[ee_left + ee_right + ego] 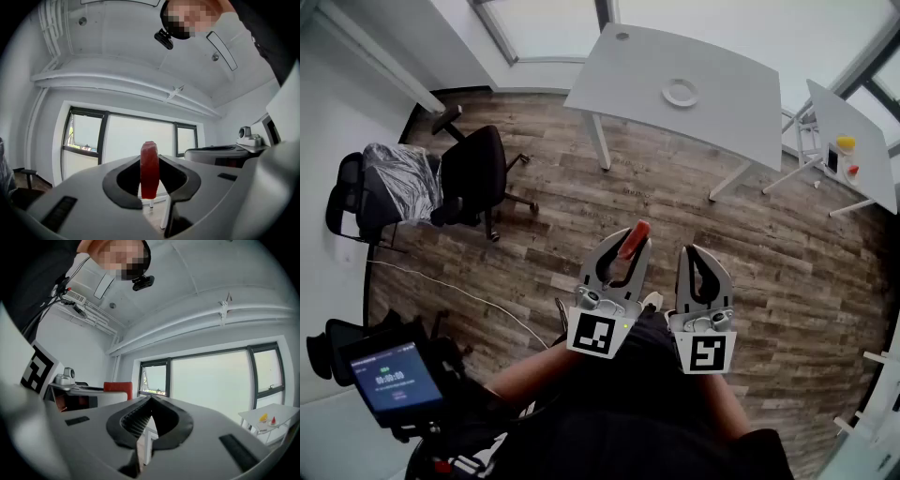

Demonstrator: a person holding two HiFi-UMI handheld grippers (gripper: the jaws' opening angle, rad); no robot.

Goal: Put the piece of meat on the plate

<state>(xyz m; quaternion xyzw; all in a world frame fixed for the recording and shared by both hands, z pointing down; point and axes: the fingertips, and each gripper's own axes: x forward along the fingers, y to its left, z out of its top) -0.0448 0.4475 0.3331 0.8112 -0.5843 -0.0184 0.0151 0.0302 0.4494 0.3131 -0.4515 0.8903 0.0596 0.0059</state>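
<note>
Head view gives me the whole room from above. Wood-plank floor (pixel 581 216) fills most of it, and a white surface (pixel 741 103) stands at the far side, well apart from where I'm holding the rig. A black office chair (pixel 473 173) sits off to the left. The plate (pixel 680 92), a small white ring, lies alone near the middle of that far surface.

Both tools are level and close in, side by side over the floor. The left gripper (pixel 630 251) has its fingers (pixel 211 197) pinching the piece of meat (pixel 149 168). The red slab stands on edge between the pads, gripped low on its flat faces, with its top poking out past the tips. The right gripper (pixel 701 253) has its fingers pressed together on nothing.

As I read it, the meat is light and fairly stiff, since it stands up from the pinch without drooping. Its surface looks smooth, so it may slide if I tilt or jolt it. Holding it across the broad faces seems right. I'd carry it steadily and let go only low over the plate.
</note>
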